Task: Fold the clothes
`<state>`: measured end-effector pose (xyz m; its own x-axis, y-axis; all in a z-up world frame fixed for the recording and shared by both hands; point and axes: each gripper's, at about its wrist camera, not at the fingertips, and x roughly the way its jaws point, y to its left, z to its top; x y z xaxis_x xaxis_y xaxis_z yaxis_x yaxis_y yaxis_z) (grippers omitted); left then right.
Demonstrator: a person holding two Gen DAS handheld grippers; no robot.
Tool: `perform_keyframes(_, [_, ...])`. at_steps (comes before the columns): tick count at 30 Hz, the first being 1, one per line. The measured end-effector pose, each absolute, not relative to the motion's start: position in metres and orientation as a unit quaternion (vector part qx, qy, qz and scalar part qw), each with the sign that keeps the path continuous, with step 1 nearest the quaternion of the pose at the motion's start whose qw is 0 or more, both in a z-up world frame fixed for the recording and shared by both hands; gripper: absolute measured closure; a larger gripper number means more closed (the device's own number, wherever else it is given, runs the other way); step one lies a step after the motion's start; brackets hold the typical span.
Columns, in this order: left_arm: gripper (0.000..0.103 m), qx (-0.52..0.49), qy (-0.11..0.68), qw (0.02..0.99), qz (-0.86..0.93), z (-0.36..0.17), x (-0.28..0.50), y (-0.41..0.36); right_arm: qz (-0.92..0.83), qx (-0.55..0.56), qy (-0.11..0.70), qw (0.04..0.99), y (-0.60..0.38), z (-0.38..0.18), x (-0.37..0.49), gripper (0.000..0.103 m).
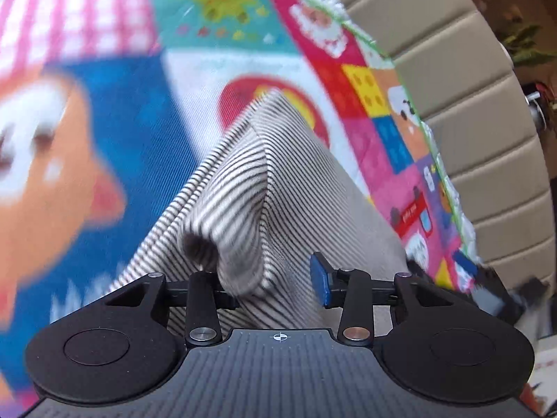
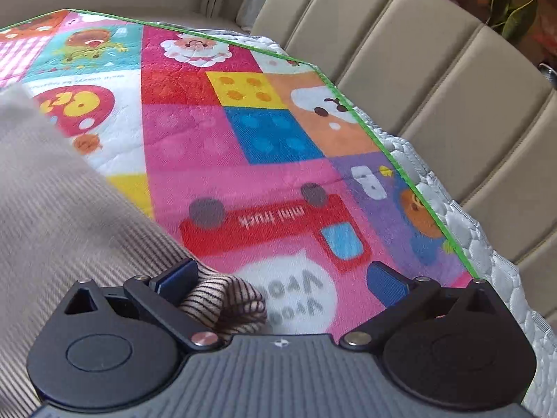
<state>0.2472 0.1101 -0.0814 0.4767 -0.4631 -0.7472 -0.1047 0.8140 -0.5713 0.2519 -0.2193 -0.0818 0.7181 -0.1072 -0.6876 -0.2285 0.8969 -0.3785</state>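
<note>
A beige garment with thin dark stripes (image 1: 243,188) lies on a colourful cartoon play mat (image 1: 115,111). In the left wrist view my left gripper (image 1: 271,278) is open; a bunched fold of the garment lies over its left finger, and its blue right pad (image 1: 320,280) is bare. In the right wrist view my right gripper (image 2: 282,278) is wide open. A striped cuff (image 2: 226,303) lies between its fingers, close to the left pad (image 2: 177,275). The rest of the garment (image 2: 59,209) spreads to the left on the mat (image 2: 243,139).
A beige ribbed sofa (image 2: 417,69) borders the mat's green edge on the right in both views and shows in the left wrist view (image 1: 470,104) too. A white quilted pad (image 2: 487,244) sticks out under the mat. A leafy plant (image 2: 511,10) stands beyond the sofa.
</note>
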Motion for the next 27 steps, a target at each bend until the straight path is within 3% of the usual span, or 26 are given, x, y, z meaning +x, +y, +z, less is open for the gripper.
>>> perform_keyframes(5, [0.058,-0.256,0.456,0.844,-0.120,-0.076,0.291,0.092,0.043,-0.155,0.416,0.895,-0.221,-0.080,0.198,0.000])
perform_keyframes(11, [0.030,-0.257,0.437,0.854,-0.114,-0.055,0.261,0.107,0.183,-0.167,0.422,0.872,-0.177,-0.076,0.150,0.000])
perform_keyframes(14, [0.024,-0.238,0.464,0.844,-0.125,-0.044,0.232,0.109,0.196,-0.107,0.403,0.887,-0.181,-0.055,0.149,0.000])
perform_keyframes(17, [0.017,-0.168,0.511,0.830,-0.149,-0.037,0.199,0.095,0.180,-0.032,0.391,0.902,-0.190,-0.039,0.153,0.000])
perform_keyframes(21, [0.008,0.024,0.533,0.834,-0.138,-0.042,0.159,0.059,0.200,-0.050,0.446,0.871,-0.170,-0.065,0.153,0.000])
perform_keyframes(23, [0.008,0.066,0.558,0.817,-0.132,-0.057,0.150,0.051,0.202,-0.069,0.463,0.860,-0.157,-0.084,0.144,0.000])
perform_keyframes(27, [0.007,0.049,0.574,0.808,-0.121,-0.068,0.148,0.059,0.189,-0.033,0.484,0.854,-0.156,-0.089,0.144,0.000])
